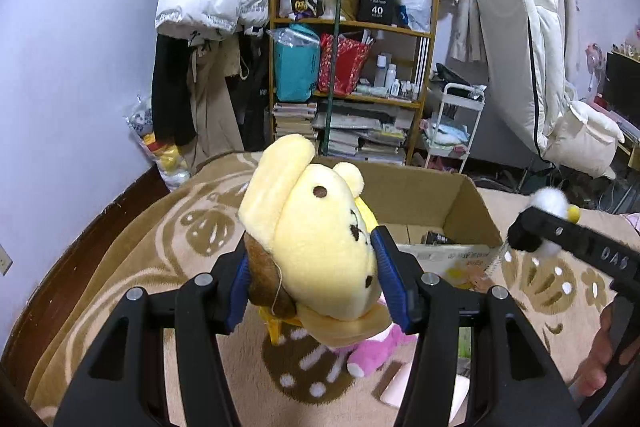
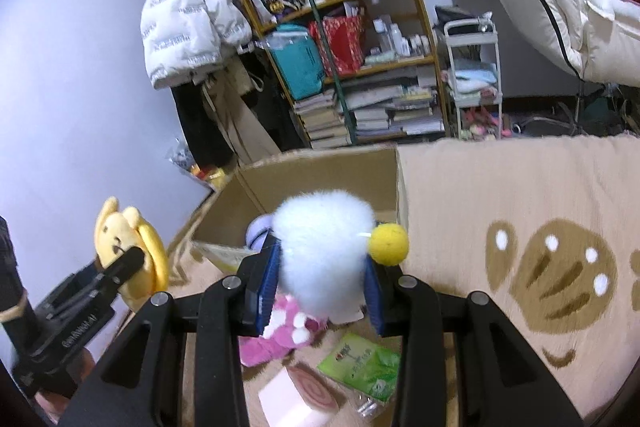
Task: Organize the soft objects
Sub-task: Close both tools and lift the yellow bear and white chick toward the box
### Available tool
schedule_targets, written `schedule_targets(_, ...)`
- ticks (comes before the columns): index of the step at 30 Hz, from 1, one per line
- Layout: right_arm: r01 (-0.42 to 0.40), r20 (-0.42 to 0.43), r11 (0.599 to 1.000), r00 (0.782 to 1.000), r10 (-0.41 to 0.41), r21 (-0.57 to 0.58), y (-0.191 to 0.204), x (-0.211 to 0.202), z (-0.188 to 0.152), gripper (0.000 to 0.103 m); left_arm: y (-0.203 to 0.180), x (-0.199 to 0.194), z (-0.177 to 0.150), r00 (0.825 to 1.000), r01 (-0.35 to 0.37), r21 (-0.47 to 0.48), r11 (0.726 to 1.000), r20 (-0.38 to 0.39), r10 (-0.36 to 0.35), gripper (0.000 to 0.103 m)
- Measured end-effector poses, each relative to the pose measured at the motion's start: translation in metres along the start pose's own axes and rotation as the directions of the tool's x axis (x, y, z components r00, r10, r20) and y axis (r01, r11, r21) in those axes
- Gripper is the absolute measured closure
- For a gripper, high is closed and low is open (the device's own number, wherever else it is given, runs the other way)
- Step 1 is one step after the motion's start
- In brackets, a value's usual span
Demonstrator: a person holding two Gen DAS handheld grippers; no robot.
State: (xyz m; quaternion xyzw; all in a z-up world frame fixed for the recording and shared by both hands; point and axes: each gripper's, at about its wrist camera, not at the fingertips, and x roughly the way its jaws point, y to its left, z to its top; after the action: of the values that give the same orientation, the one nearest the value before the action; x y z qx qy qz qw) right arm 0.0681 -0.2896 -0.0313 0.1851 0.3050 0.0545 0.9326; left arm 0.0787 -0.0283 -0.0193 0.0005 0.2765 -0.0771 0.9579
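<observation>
Yellow bear plush (image 1: 320,239) pinched between blue pads of left hand-held gripper (image 1: 316,279), jaws closed narrow on head; long axis tilted toward 11 o'clock, face turned toward 3 o'clock. White fluffy plush (image 2: 324,255) clamped in right hand-held gripper (image 2: 320,287), yellow ball (image 2: 389,243) at 3 o'clock. Both held above patterned blanket (image 2: 520,195), cardboard box (image 2: 320,179) at 12 o'clock. Pink plush (image 2: 276,331) seen below.
</observation>
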Motion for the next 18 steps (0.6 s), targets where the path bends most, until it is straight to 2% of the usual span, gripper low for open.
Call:
schedule_targets(5,-0.028,0.046,1.000,0.999,0.028,0.000,0.003,-0.005,0.018,0.064,-0.004,0.004,0.012,0.997,0.065,-0.003,0.998,0.043,-0.065,0.048)
schedule_targets(9,-0.026,0.073,0.999,0.997,0.028,-0.032,0.009,-0.004,0.031,0.064,-0.010,0.006,0.025,0.994,0.085,0.016,0.996,0.073,-0.086,0.048)
schedule_targets(18,0.003,0.121,0.993,0.993,0.011,-0.116,0.023,0.008,0.058,0.064,-0.024,0.020,0.050,0.991,0.031,0.075,0.997,0.127,-0.040,0.048)
